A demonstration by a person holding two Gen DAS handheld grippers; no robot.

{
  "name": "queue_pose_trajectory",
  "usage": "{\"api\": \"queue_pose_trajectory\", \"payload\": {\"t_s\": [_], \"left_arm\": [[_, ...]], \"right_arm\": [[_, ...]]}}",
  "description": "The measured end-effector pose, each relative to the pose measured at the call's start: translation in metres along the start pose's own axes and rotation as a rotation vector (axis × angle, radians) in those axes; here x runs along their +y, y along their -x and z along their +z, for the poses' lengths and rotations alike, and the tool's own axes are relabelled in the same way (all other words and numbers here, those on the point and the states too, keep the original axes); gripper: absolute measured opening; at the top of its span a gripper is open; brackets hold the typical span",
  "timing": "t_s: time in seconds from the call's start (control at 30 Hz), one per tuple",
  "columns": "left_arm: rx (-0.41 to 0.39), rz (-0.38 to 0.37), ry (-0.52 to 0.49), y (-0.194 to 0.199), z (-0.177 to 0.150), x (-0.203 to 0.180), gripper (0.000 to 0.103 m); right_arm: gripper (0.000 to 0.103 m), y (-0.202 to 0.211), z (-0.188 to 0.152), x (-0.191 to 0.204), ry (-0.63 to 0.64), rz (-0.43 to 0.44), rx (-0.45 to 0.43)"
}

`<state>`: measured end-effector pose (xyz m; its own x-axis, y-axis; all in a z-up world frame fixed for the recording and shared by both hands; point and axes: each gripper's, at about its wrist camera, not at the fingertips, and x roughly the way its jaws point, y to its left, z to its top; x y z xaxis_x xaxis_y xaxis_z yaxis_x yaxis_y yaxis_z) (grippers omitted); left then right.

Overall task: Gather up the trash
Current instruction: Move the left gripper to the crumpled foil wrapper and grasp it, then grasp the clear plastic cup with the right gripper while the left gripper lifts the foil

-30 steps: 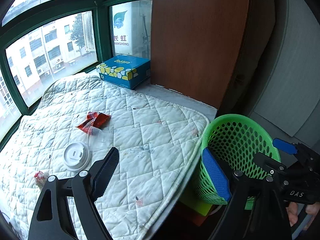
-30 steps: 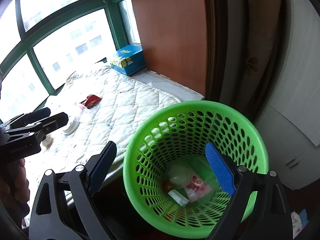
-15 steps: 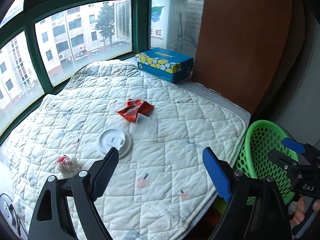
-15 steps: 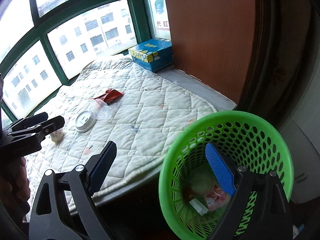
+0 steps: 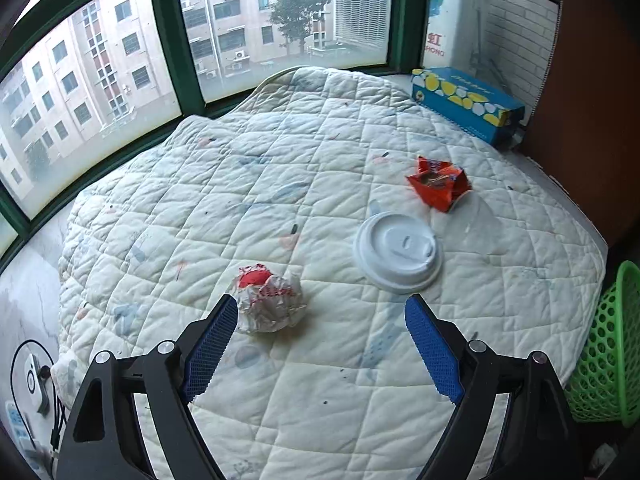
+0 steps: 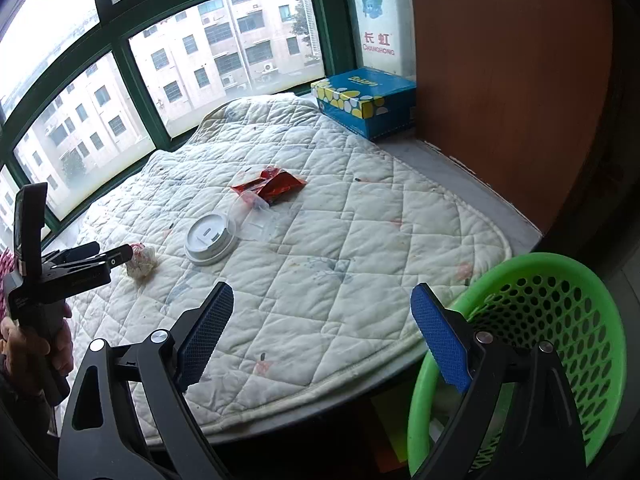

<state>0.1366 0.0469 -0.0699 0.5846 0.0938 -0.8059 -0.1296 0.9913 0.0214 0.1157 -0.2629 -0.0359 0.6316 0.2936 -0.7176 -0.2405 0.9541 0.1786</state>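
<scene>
crumpled wrapper [image 5: 269, 303] beside left gripper [image 5: 320, 334] (jaws wide, empty).

My left wrist view: looks steeply down past its own fingers, close over the quilted pad [image 5: 320, 184], window ahead. My right wrist view: farther back, lower angle, green basket [image 6: 560, 320] by its right finger. Shared: pad, white lid [image 5: 398, 254], blue box [image 6: 364, 98].
</scene>
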Motion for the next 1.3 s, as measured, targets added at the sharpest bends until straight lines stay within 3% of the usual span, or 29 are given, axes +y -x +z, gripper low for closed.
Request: {"api": "queue_pose_trajectory", "payload": {"t_s": [0.3,0.5,0.93,1.3], "left_arm": [[0.074,0.025,0.048,-0.047,-0.001,0.034,0.081],[0.106,-0.021,0.082,-0.066,-0.001,0.043,0.069],[0.103,-0.078,0.072,-0.075,0.0,0.051,0.047],[0.08,-0.096,0.079,-0.062,0.001,0.056,0.044]], "right_arm": [[0.09,-0.036,0.015,0.028,0.038,0.044,0.036],[0.09,-0.068,0.026,0.037,0.033,0.076,0.083],[0.089,-0.14,0.05,0.056,-0.011,0.128,0.168],[0.076,-0.186,0.059,0.047,-0.133,0.147,0.225]]}}
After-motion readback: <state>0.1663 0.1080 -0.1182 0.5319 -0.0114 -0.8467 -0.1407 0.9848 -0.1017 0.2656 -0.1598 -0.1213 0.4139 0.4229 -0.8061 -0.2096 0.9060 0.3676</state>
